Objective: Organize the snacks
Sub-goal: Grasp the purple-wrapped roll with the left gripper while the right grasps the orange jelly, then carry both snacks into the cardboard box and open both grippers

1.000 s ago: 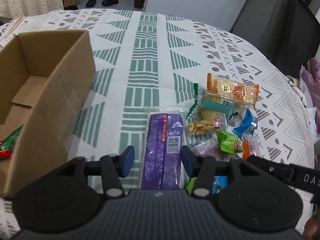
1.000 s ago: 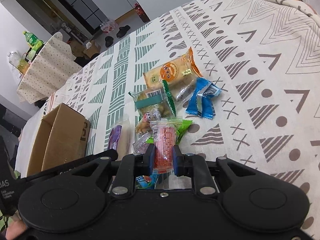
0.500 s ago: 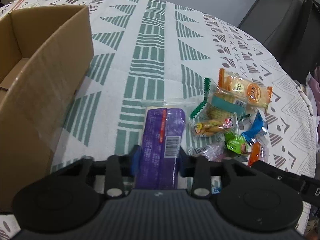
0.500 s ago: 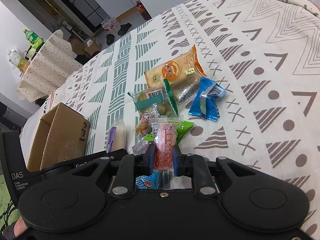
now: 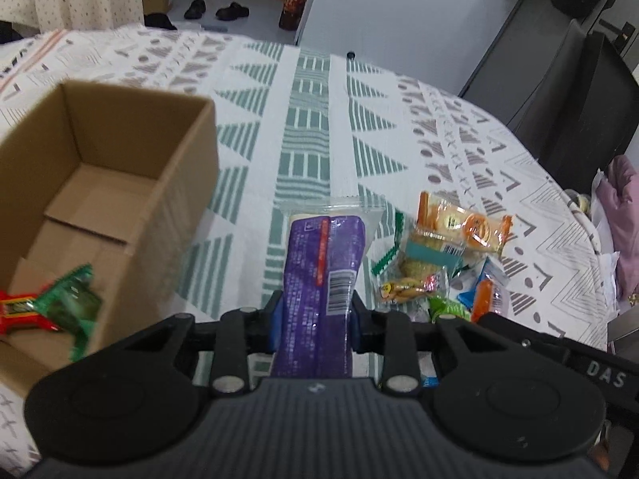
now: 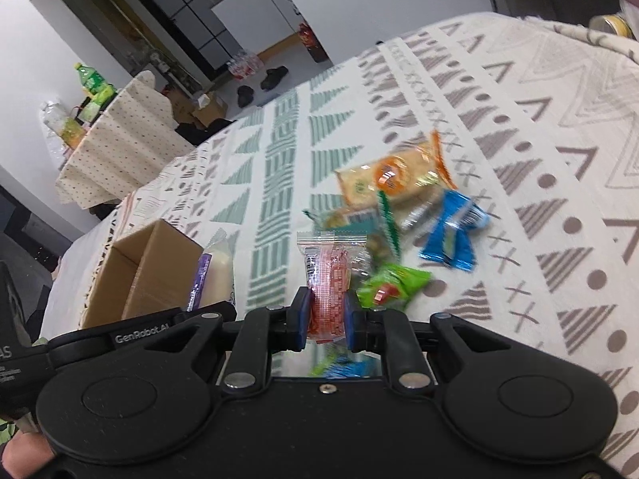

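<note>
My left gripper (image 5: 315, 321) is shut on a long purple snack packet (image 5: 321, 279) and holds it lifted above the cloth, right of an open cardboard box (image 5: 100, 215). The box holds a red packet (image 5: 18, 307) and a green packet (image 5: 74, 299). My right gripper (image 6: 325, 319) is shut on a red snack packet (image 6: 329, 279), lifted over the snack pile. The pile has an orange cracker pack (image 6: 393, 177), a blue packet (image 6: 453, 235) and a green packet (image 6: 389, 289). The box (image 6: 143, 275) and the purple packet (image 6: 199, 279) also show in the right wrist view.
The table wears a patterned cloth (image 5: 311, 127). A dark chair (image 5: 579, 92) stands at the table's far right. A second table with a dotted cloth (image 6: 120, 147) and bottles stands further back. Shoes (image 5: 215, 10) lie on the floor.
My left gripper closed on the purple packet and lifted it towards the box. My right gripper, holding the red packet throughout, rose away from the pile.
</note>
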`<state>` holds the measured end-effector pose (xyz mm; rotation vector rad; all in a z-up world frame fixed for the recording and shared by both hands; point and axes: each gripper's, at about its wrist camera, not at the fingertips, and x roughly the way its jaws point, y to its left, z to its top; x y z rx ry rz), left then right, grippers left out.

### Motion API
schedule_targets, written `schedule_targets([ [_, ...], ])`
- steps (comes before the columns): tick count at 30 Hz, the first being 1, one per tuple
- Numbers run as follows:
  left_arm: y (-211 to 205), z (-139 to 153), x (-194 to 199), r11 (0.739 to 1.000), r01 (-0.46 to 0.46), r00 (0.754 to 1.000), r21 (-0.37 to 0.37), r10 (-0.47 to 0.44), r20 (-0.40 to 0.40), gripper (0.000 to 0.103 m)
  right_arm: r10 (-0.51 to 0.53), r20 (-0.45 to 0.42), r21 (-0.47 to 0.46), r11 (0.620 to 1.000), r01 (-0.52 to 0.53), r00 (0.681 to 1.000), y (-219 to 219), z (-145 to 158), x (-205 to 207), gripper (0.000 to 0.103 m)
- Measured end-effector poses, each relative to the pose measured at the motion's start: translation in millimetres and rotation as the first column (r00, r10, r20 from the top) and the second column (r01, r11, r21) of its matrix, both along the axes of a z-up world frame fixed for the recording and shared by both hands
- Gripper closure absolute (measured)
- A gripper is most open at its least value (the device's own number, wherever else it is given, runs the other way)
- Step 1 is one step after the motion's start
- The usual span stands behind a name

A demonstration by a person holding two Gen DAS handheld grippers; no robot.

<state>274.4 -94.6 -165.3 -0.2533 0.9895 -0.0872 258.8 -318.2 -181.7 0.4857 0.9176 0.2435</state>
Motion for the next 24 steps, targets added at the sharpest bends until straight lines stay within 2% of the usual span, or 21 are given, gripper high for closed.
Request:
schedule_targets([
  [6,19.1,25.4,-7.5,1.000,-0.021,0.998,0.009,0.020,0.053,0.073,0.047,0.043,-0.020,0.999,-0.047,0.998,22.6,16.9,1.2,0.086],
  [16,61.9,61.9,-16.8,0.998,-0.064,0.992,-0.028,0.067,0.103,0.073,0.058,0.099,0.029,0.998,-0.061,0.993,58.8,39.9,8.5,0.086],
  [24,105.1,79.6,-20.9,0.992,-0.124,0.983,0.000,0.123,0.134,0.073,0.086,0.125,0.038,0.995,-0.091,0.988,90.7,47.8,13.7,0.086],
])
